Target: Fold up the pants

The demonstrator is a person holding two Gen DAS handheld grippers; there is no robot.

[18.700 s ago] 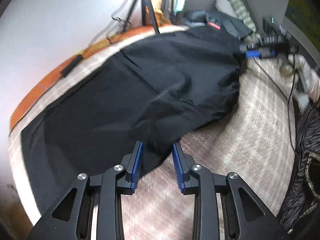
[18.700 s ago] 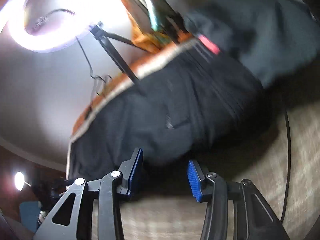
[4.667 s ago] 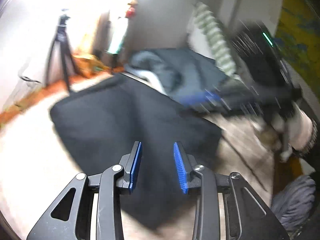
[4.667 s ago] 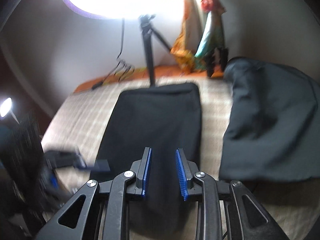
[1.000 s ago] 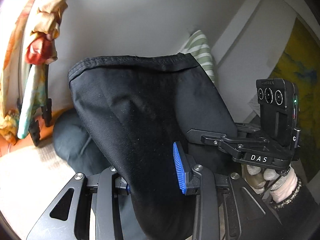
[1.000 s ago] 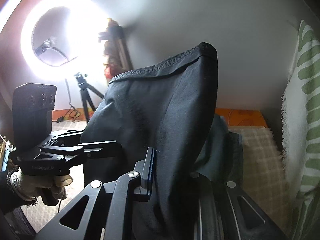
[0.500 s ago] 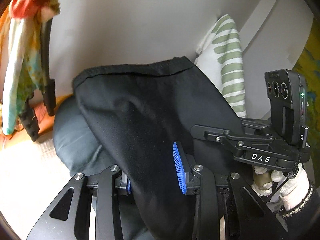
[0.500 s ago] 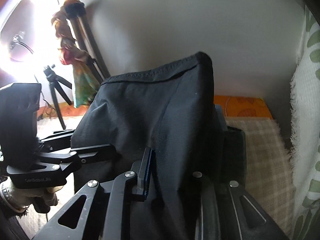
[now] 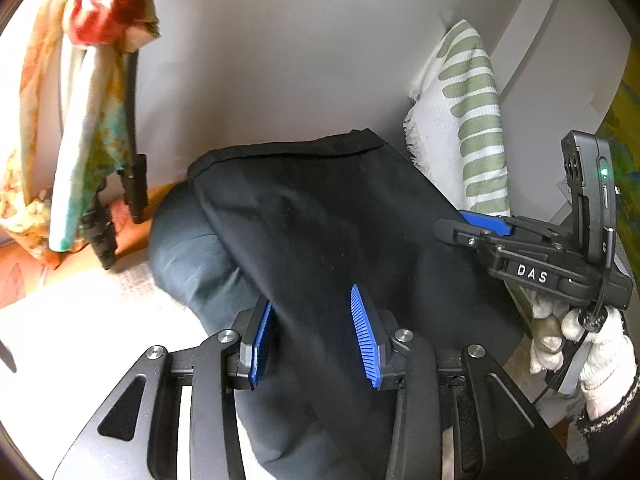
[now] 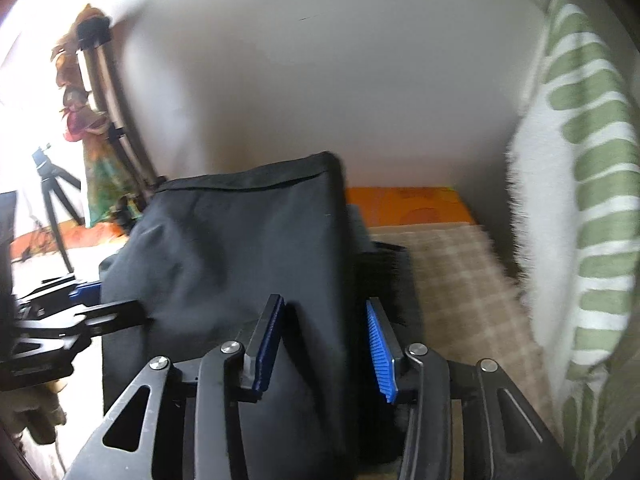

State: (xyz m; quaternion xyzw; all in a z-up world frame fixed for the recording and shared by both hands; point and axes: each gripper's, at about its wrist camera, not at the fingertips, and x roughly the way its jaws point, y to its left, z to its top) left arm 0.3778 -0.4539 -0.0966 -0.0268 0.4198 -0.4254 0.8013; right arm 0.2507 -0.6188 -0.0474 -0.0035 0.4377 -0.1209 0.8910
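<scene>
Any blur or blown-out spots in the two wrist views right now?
Left wrist view: mostly sharp, pants crisp; hanging cloth smeared; bed sheet at lower left washed out white. Right wrist view: motion blur throughout, striped pillow soft-edged, upper left corner blown out by a bright light.

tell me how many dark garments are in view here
2. The black pants lie between both grippers' open fingers, hem toward the wall. A second dark garment sits bunched beneath them, showing at their left side. More may be hidden underneath.
</scene>
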